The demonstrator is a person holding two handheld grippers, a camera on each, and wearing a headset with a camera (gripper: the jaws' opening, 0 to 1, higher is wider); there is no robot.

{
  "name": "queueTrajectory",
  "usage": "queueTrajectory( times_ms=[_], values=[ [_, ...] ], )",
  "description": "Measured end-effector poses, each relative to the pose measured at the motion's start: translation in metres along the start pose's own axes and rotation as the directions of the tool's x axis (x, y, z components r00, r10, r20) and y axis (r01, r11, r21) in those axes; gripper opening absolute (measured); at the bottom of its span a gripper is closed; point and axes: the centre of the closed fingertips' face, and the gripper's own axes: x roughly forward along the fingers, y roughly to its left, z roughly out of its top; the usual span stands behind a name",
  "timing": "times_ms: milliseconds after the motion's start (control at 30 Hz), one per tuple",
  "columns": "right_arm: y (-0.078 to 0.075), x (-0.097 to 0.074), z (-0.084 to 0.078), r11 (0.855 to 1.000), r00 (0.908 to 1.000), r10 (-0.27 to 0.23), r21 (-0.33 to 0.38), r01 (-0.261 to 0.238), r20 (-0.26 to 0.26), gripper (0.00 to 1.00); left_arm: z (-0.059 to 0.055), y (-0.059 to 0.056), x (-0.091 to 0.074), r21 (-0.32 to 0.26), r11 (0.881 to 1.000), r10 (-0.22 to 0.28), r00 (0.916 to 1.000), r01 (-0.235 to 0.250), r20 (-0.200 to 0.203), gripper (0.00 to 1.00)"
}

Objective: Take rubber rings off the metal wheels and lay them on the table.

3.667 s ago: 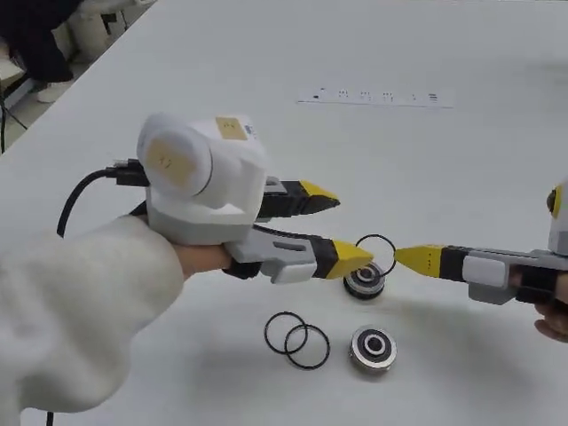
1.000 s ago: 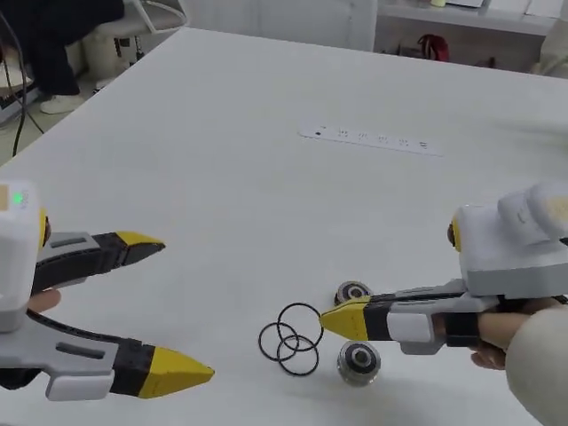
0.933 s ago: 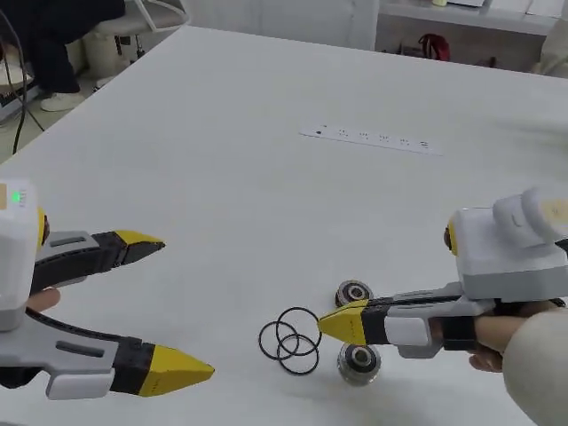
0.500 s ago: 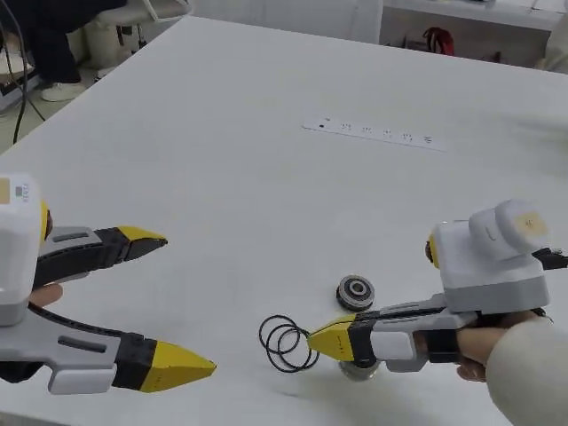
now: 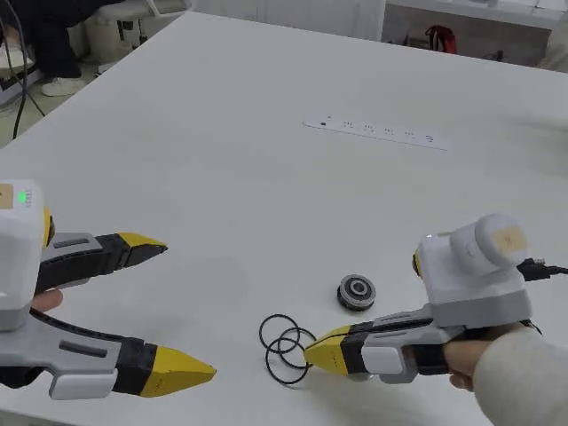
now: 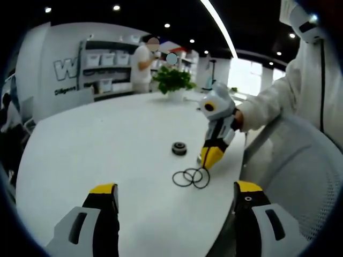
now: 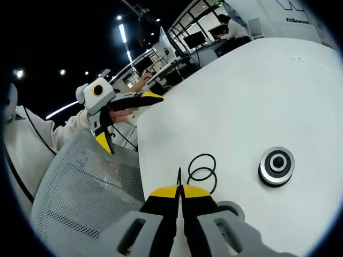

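Jaws of right tool [image 7: 180, 187] clenched flat together, pinching a thin black rubber ring [image 7: 179, 175], seen edge-on and poking out past the yellow tips. Tips low over the white table [image 5: 266, 177], with the pinched ring reaching toward two more rubber rings [image 7: 202, 169] lying flat and overlapping just ahead. Just beside the jaws and partly hidden beneath them, one metal wheel [image 7: 231, 205]. Near it, a second metal wheel [image 5: 357, 292], flat on the table and apart from the rings. Well apart to the side, left tool [image 5: 169, 306] released, jaws spread wide, gripping nothing and touching nothing. Farther off on the table, a white power strip [image 5: 377, 133].
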Motion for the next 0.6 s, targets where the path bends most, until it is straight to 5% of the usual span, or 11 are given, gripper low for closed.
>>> queueTrajectory(
  times_ms=[600],
  values=[
    [-0.019,-0.019,0.011,0.997,0.9968,-0.06,-0.034,0.062,0.053,0.04,0.003,0.003,-0.003,0.007,1.0,0.018,0.9998,-0.018,-0.009,0.9]
  ],
)
